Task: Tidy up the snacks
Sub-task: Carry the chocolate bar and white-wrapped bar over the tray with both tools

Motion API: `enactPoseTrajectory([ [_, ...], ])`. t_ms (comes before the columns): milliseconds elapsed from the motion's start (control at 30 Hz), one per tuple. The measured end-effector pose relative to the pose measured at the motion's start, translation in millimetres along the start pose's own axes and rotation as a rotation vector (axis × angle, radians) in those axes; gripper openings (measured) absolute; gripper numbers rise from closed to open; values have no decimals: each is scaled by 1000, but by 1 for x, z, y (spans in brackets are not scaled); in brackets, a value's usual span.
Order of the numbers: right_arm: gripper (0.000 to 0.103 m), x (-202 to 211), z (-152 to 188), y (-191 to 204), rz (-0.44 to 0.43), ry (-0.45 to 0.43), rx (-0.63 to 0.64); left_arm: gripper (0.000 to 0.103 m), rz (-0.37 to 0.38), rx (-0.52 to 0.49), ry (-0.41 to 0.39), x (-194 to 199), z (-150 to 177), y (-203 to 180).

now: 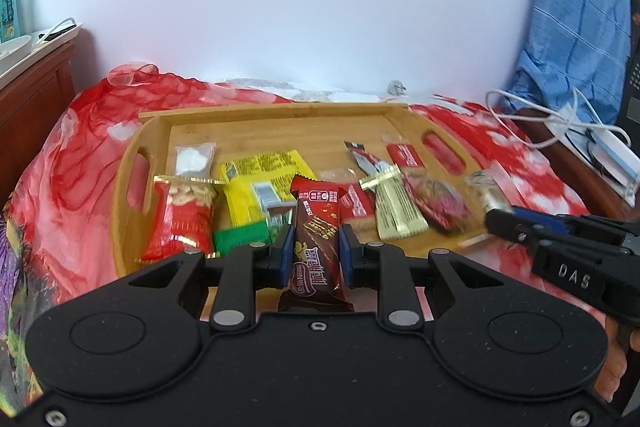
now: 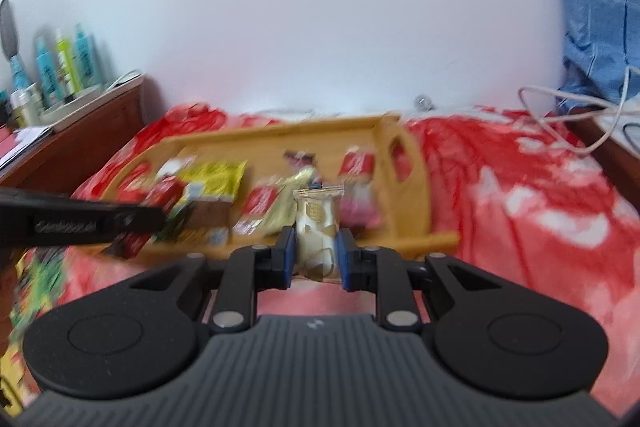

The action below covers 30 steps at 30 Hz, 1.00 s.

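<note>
Right wrist view motion-blurred; tray [image 2: 404, 163] snack labels unreadable; bottles [image 2: 64, 67] smeared.

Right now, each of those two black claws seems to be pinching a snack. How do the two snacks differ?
The chocolate wafer bar in the left gripper has a dark brown-and-red wrapper with printed lettering; the cream packet in the right gripper is pale with gold print. The bar looks longer, reaching well beyond the fingers; the packet looks shorter. Both are sealed, pinched upright between blue pads, near the wooden tray.

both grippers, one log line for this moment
left gripper: shut on chocolate bar | right gripper: shut on cream packet | tray: snacks inside
</note>
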State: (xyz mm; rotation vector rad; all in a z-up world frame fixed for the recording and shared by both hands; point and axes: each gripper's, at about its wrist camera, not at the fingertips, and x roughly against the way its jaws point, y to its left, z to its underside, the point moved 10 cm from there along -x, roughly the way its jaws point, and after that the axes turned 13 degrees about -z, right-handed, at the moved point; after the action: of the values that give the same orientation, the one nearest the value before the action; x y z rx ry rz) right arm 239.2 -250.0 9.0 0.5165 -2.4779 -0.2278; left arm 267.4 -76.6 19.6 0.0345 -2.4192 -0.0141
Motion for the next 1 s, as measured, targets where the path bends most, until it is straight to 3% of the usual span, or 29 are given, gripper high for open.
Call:
enactPoseTrajectory([
  [167,26,-14,-12,-27,27,5,-35,22,-10,56,19,-19,-16,-1],
  [333,26,-33,-13,-40,37,28,-44,22,-28,46,18,-35,-25,-11],
  [1000,26,-67,-16,-45,7,56,-35,22,-73,19,44,-72,-23,-30],
])
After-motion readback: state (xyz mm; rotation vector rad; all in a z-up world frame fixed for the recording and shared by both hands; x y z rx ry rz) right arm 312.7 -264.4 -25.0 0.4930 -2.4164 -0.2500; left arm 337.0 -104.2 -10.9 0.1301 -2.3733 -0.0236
